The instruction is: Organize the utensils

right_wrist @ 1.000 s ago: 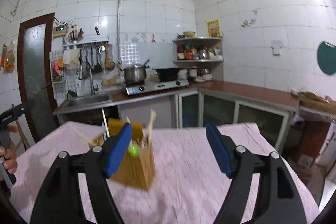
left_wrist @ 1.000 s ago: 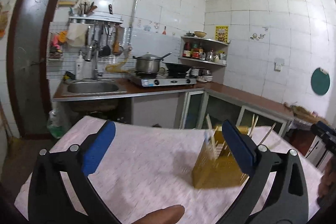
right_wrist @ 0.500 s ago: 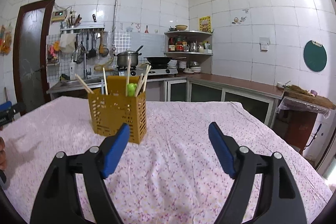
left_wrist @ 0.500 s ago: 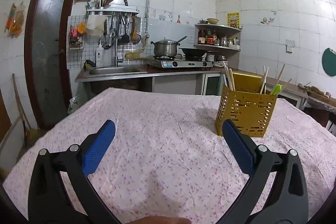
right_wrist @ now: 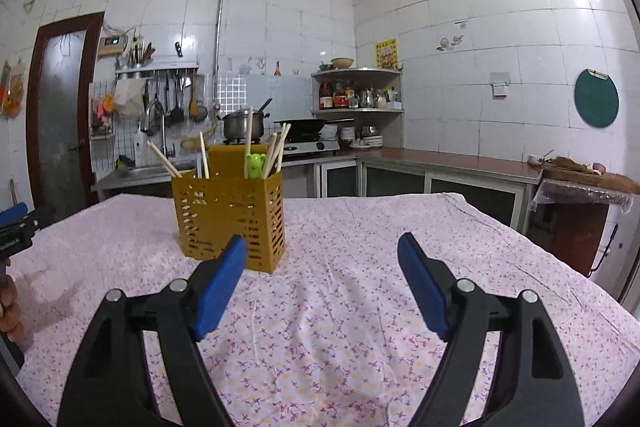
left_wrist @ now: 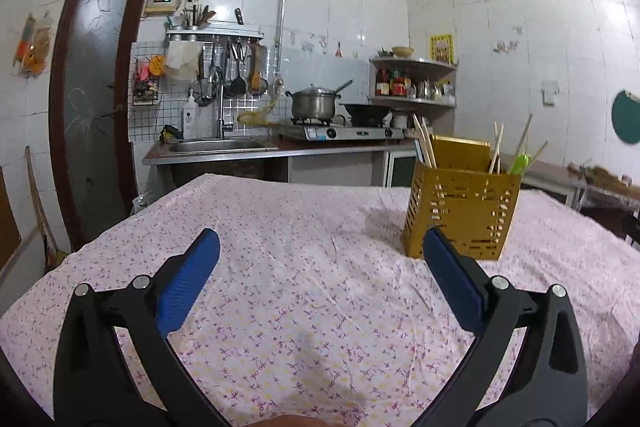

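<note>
My left gripper (left_wrist: 320, 259) hangs low over the floral-clothed table (left_wrist: 300, 227), jaws spread with nothing between them. The yellow utensil holder (right_wrist: 230, 217) stands upright on the table, chopsticks (right_wrist: 248, 143) sticking up from it. My right gripper (right_wrist: 320, 255) has its jaws spread and bare too, the holder just past its left pad.

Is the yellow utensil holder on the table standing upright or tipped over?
Upright. The yellow utensil holder sits flat on the pink tablecloth, with chopsticks sticking up out of its open top.
</note>
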Motion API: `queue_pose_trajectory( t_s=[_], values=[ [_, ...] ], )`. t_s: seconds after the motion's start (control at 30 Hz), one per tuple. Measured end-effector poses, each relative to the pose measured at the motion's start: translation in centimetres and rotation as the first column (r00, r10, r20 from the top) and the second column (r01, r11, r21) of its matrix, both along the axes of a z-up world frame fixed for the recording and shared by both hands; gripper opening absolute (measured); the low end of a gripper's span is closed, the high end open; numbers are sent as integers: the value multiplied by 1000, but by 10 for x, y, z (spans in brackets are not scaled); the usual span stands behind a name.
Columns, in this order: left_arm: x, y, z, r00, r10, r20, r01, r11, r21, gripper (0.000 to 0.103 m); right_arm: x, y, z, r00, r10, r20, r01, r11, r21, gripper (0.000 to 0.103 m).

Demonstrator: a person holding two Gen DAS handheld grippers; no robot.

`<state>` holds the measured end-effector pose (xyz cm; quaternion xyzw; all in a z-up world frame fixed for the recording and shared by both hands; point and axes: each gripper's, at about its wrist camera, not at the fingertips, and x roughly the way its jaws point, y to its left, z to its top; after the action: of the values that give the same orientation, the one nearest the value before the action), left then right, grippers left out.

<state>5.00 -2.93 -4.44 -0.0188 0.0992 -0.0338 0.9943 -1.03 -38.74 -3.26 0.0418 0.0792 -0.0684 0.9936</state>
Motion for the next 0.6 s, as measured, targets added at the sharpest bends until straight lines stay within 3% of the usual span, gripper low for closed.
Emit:
queue_pose_trajectory(
  t_s=[0.23,0.4,0.6],
  values=[
    [3,11,-2,1000,19,-18,-20,999,-42,98,5,7,-2,999,12,-40,-14,999,-34,77],
    [6,5,-1,1000,13,-11,-13,1000,8,98,7,3,-2,999,8,-45,-8,1000,-5,77],
    [7,10,-2,1000,9,-19,-9,1000,-11,98,6,5,-3,999,5,-48,-6,1000,-11,77]
  ],
)
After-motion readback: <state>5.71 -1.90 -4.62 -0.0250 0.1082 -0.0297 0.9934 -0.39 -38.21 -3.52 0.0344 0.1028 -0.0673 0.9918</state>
